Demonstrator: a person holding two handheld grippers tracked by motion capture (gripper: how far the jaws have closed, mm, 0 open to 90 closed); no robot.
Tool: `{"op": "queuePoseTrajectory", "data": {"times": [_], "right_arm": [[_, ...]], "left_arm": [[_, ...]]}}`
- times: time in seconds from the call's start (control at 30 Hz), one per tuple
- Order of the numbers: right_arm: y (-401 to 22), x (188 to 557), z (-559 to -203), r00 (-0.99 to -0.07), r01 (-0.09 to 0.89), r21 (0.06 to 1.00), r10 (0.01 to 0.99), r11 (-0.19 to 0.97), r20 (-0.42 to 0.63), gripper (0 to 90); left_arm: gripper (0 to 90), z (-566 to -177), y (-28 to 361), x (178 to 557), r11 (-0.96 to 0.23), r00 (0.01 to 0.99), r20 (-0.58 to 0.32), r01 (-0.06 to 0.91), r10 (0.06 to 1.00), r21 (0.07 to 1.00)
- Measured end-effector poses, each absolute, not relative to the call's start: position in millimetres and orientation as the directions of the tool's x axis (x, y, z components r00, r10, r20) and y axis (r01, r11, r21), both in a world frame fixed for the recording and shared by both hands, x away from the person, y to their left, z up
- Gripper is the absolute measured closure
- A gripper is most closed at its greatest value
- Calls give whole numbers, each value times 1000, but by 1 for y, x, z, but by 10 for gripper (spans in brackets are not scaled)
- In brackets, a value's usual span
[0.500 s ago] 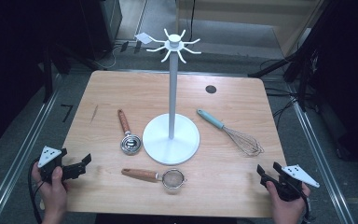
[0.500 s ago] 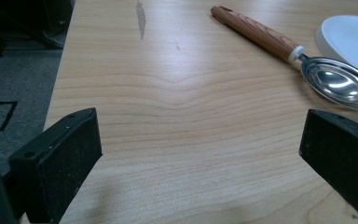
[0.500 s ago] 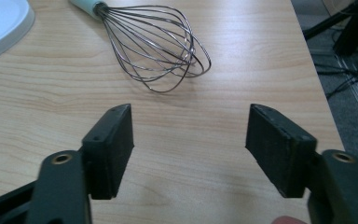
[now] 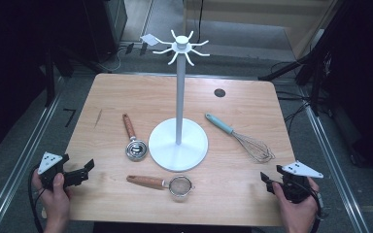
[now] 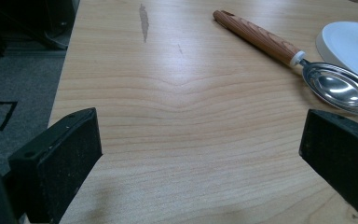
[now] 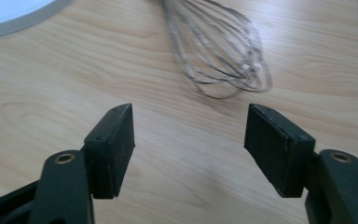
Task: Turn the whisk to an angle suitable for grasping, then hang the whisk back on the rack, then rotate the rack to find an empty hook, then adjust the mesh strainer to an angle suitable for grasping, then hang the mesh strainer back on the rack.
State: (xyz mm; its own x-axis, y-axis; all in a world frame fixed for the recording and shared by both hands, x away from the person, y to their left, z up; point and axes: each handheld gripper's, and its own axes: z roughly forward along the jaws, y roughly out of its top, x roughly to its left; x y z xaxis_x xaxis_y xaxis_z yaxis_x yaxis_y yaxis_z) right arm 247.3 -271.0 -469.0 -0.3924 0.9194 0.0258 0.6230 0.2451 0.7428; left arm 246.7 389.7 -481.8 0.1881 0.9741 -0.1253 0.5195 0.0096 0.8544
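Left gripper (image 4: 80, 171) is held low at the table's near left corner, jaws spread wide with nothing between them; in the left gripper view its point (image 5: 200, 154) falls on bare wood. Nearest to it, ahead and to the right, a scoop (image 4: 135, 144) is seen lying flat, steel bowl toward the person, wooden handle pointing away; in the left gripper view the scoop (image 5: 303, 65) lies apart from the jaws, just beside the stand's white base (image 5: 352, 44). Right gripper (image 4: 268, 183) is held at the near right corner, jaws likewise parted and empty, its point (image 6: 189, 140) over bare wood. A whisk (image 4: 240, 138) is found just ahead of it, wire loops toward the gripper, pale blue handle angled away toward the stand; the whisk (image 6: 223, 51) is not touched. Between the two grippers, near the front edge, a strainer (image 4: 167, 183) lies with its wooden handle to the left. A white stand (image 4: 178, 116) rises upright at the middle of the table (image 4: 141, 99), hooks radiating from its top. A dark round spot (image 4: 219, 92) is noted on the far right of the tabletop.
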Motion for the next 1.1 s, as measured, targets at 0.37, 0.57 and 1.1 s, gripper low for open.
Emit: {"op": "queuePoseTrajectory", "data": {"times": [0.37, 0.57, 1.1], "right_arm": [[-251, 276, -449, -493, 635, 668, 869, 388, -37, 327], [-241, 302, -434, -549, 621, 628, 832, 469, -78, 362], [-221, 354, -421, -622, 634, 516, 776, 576, -102, 391]], "left_arm": [[0, -482, 389, 246, 6, 199, -128, 519, 972, 855], [0, -482, 389, 245, 5, 199, -126, 519, 972, 855], [0, -482, 389, 245, 3, 206, -128, 518, 970, 855]]}}
